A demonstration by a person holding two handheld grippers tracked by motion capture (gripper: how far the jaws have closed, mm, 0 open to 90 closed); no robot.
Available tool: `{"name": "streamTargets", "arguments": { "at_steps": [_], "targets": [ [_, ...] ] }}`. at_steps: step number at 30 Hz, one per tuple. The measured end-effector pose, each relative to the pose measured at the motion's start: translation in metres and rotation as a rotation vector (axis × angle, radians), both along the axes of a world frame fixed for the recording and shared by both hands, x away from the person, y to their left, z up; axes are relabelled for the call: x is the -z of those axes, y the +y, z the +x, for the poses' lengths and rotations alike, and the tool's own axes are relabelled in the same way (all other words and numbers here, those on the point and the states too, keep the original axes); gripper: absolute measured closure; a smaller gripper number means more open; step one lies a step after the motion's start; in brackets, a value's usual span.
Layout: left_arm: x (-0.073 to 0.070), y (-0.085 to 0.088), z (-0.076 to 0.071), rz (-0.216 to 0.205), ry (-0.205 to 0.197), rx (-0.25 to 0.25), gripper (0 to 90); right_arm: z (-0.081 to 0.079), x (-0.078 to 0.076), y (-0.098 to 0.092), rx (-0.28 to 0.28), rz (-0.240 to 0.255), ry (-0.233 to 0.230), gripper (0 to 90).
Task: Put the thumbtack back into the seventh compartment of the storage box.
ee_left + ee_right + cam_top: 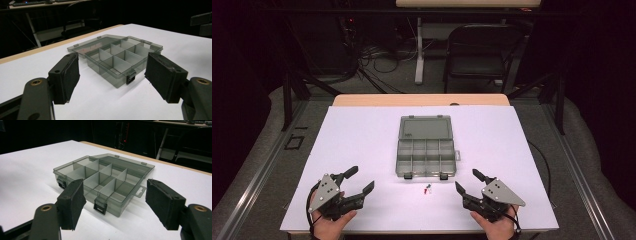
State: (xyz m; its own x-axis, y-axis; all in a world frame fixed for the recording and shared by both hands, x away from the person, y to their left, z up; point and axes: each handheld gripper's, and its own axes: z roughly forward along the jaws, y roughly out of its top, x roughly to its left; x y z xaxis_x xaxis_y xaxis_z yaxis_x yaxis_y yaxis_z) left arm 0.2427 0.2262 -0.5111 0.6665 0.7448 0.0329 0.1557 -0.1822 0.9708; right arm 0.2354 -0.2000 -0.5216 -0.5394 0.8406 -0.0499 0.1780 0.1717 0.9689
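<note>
Here, your left gripper (pixel 357 179) and right gripper (pixel 466 181) both gape wide, holding nothing, near the table's (pixel 362 130) front edge; organizer box (pixel 426 148) open mid-table.

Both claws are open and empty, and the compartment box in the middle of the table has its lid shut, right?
Not quite. The compartment box has its lid open, laid flat behind it, as the high view shows. The rest holds: the left claw and the right claw are open and empty.
</note>
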Motion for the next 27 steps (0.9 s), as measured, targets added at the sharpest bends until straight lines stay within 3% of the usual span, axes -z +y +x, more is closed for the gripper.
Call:
{"name": "streamTargets", "arguments": {
  "at_steps": [27],
  "targets": [
    [0.0023,-0.0002,0.0009,0.014,0.017,-0.008,27.2,0.0039,0.0021,0.0089,-0.026,-0.052,0.049,31.7]
  ]
}}
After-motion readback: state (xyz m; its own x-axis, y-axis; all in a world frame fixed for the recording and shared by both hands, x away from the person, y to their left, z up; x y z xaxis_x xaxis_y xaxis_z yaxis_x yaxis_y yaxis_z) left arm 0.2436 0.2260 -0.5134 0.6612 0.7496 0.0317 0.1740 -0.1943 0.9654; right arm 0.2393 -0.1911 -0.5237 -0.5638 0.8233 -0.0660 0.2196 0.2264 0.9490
